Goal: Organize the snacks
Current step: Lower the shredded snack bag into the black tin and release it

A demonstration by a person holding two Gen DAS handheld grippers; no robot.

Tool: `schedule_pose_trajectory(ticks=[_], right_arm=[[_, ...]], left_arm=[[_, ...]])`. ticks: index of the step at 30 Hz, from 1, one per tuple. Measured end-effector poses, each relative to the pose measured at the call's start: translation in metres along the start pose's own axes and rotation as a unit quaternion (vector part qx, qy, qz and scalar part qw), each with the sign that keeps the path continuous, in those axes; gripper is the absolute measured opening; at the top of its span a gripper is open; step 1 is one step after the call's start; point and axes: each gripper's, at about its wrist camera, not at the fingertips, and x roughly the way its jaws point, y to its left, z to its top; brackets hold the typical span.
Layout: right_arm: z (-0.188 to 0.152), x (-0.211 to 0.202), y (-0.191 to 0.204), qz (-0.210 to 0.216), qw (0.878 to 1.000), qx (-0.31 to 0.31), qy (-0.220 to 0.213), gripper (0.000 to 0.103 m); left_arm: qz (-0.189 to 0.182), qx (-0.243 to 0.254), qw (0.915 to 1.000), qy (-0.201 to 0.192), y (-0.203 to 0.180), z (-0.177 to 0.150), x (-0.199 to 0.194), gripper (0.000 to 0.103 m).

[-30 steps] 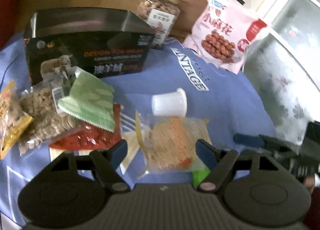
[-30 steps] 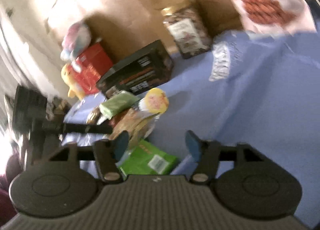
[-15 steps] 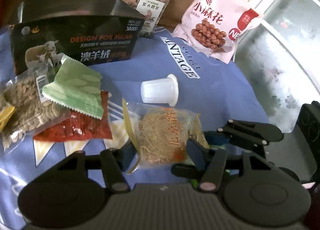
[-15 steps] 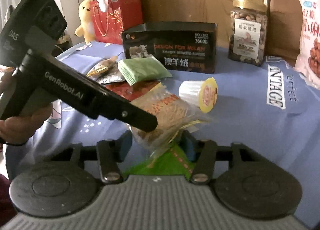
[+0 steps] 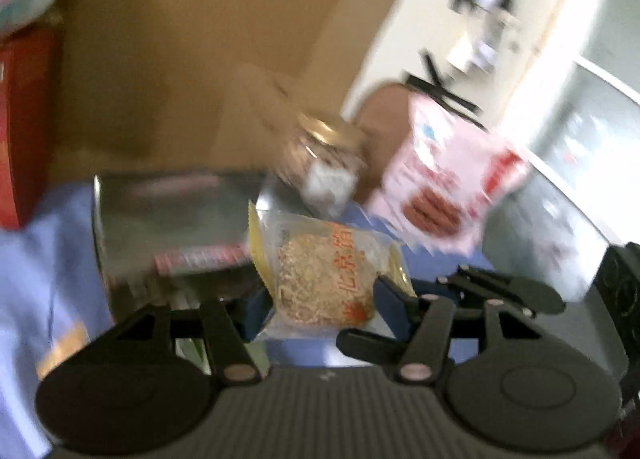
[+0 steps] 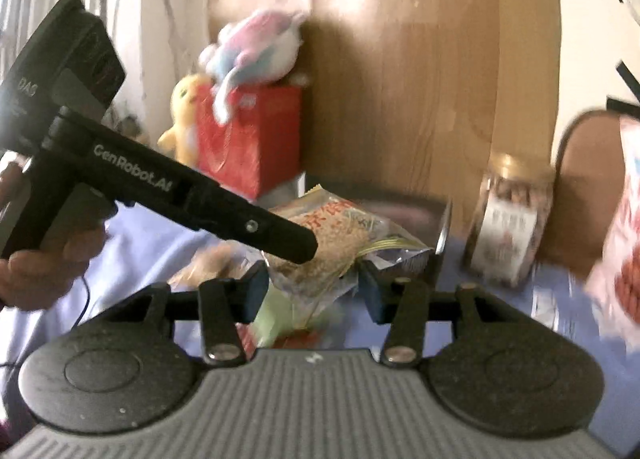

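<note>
My left gripper is shut on a clear packet of a round crispy snack cake and holds it up in the air over the blue table, in front of the dark box. The packet also shows in the right wrist view, with the left gripper's arm crossing in from the left. My right gripper is around the packet's lower end, jaws apart; I cannot tell whether its fingers touch the packet. A green packet lies below it.
A nut jar and a pink peanut bag stand at the back of the table. A red box with plush toys sits at the back left. A wooden board stands behind.
The left gripper has closed on the snack cake packet and lifted it off the table toward the dark box. The right gripper followed upward. Both views are now blurred by motion.
</note>
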Motion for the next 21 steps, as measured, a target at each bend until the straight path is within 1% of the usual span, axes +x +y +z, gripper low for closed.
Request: schedule_pose_trajectory(ticks=[2,5,8,9,10,11,12,14,16,17,19,21], right_arm=[[0.014,0.027,-0.017,0.004,1.0,0.017,0.009,0.052],[0.027,0.066,-0.038,0.007,0.999,0.036,0.037,0.052],[0.027,0.092,-0.045,-0.007,0.997,0.038,0.064,0.054],[0.027,0.097,-0.045,-0.017,0.997,0.038,0.069,0.055],[0.025,0.101,-0.046,-0.029,0.996,0.039,0.074,0.056],[0.024,0.102,-0.046,-0.036,0.995,0.042,0.079,0.059],[0.021,0.102,-0.047,-0.041,0.995,0.044,0.08,0.063],[0.018,0.093,-0.046,-0.047,0.995,0.045,0.069,0.065],[0.016,0.078,-0.044,-0.053,0.996,0.044,0.056,0.068],[0.015,0.069,-0.044,-0.054,0.996,0.044,0.047,0.068],[0.01,0.044,-0.042,-0.041,0.997,0.052,0.037,0.068],[-0.001,0.017,-0.041,-0.014,0.997,0.067,0.033,0.067]], left_arm=[[0.019,-0.015,0.9997,-0.001,0.014,0.021,0.019,0.057],[0.045,-0.024,0.9987,0.007,0.031,0.038,0.05,0.055],[0.058,-0.037,0.9975,0.02,0.046,0.038,0.076,0.056],[0.059,-0.04,0.9971,0.025,0.051,0.037,0.083,0.056],[0.059,-0.045,0.9968,0.03,0.054,0.036,0.088,0.058],[0.06,-0.05,0.9963,0.034,0.059,0.032,0.092,0.063],[0.059,-0.054,0.9962,0.035,0.061,0.03,0.092,0.065],[0.053,-0.054,0.9966,0.031,0.06,0.029,0.088,0.069],[0.048,-0.047,0.9975,0.018,0.057,0.028,0.071,0.073],[0.044,-0.046,0.9979,0.009,0.056,0.027,0.058,0.073],[0.031,-0.048,0.9984,-0.002,0.053,0.019,0.032,0.073],[0.016,-0.05,0.9986,-0.004,0.047,0.003,0.007,0.073]])
